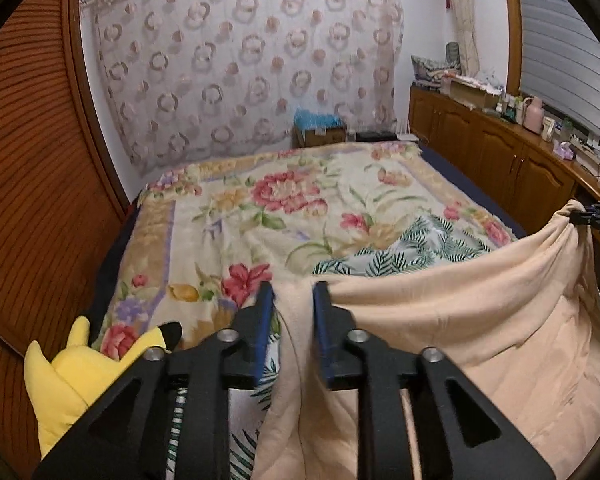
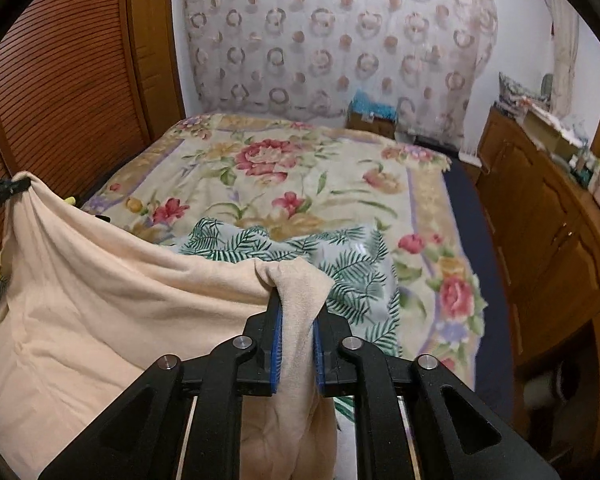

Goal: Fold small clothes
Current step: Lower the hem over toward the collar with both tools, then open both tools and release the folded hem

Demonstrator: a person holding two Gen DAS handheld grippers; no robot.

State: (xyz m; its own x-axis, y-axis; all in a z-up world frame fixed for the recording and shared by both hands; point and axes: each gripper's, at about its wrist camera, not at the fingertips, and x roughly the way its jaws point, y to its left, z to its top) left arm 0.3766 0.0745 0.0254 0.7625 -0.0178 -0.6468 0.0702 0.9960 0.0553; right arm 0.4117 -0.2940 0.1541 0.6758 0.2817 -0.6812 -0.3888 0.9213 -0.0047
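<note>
Left wrist view: left gripper (image 1: 293, 296), jaws slightly parted, loosely straddling a corner of the peach garment (image 1: 480, 320), which sags above the floral bedspread (image 1: 300, 208); yellow plush toy (image 1: 68, 376) at the bed's near-left edge; far half of bed bare. Right wrist view: right gripper (image 2: 298, 320), narrowly open, cloth bunched between its pads; fern-print cloth (image 2: 352, 272) beneath.
</note>
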